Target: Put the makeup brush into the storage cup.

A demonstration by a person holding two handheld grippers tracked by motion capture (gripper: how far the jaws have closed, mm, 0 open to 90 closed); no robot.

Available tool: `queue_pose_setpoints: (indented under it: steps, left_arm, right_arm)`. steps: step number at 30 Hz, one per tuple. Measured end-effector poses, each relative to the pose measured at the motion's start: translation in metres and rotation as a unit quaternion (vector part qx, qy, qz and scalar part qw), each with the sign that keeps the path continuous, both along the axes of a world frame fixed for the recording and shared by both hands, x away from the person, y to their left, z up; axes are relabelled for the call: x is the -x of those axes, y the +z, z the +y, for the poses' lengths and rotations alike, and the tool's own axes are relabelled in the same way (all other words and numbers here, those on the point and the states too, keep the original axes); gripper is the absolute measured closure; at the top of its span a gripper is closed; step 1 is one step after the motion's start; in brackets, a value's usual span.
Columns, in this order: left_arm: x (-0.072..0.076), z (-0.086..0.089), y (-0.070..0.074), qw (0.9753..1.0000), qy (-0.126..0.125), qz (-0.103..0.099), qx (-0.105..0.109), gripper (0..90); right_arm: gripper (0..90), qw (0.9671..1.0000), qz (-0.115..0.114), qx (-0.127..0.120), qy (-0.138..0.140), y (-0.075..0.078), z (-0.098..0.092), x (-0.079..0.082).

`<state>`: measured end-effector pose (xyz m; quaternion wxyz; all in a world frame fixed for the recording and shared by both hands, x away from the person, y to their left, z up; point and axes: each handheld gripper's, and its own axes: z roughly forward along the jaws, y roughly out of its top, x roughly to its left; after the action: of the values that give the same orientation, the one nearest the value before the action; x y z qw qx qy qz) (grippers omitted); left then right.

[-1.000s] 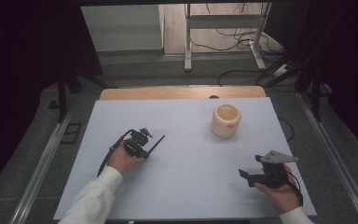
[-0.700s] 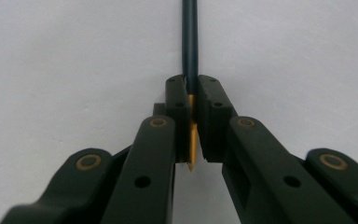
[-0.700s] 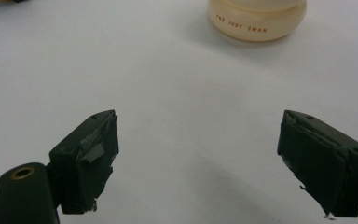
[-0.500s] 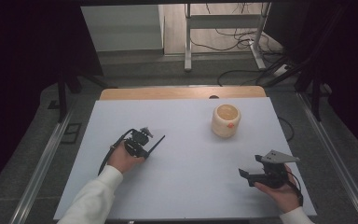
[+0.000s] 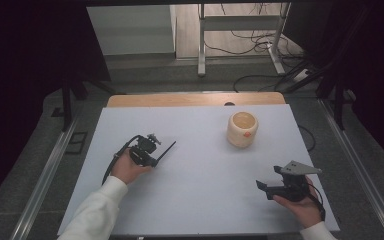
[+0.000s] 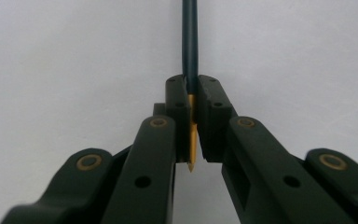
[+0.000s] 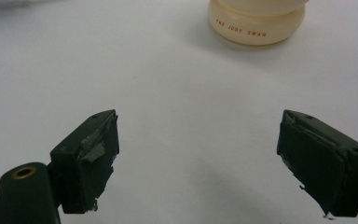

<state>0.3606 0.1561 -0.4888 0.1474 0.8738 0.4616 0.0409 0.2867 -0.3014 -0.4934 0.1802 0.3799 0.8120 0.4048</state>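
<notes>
Left hand-held gripper [image 5: 152, 154] clamped on pencil [image 5: 166, 149], long axis pointing forward-right toward cup [image 5: 242, 129] (cup upright on tabletop [image 5: 200, 175], well apart). Right hand-held gripper [image 5: 266, 187] jaws wide apart, holding nothing, cup straight ahead of it; both about equally far.

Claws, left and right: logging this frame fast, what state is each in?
Left claw: closed on the dark pencil, sharpened tip pointing back toward the hand.
Right claw: open, holding nothing.
</notes>
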Motion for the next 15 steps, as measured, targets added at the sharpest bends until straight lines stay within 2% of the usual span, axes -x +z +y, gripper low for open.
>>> queue_pose_setpoints:
  steps: [10,14,15]
  left_arm:
    - [0.008,0.004,0.006,1.0,-0.002,-0.003,0.005,84.3]
    - [0.011,0.004,0.009,0.9999,-0.006,-0.007,0.012,84.3]
    - [0.013,0.004,0.008,0.9998,0.0,-0.01,0.018,84.3]
  right_arm:
    - [13.5,1.0,0.0,0.001,0.001,0.0,0.001,0.0]
    - [13.6,1.0,0.0,0.002,0.0,0.0,0.0,0.0]
    - [13.5,1.0,0.0,0.002,0.0,0.0,0.0,0.0]
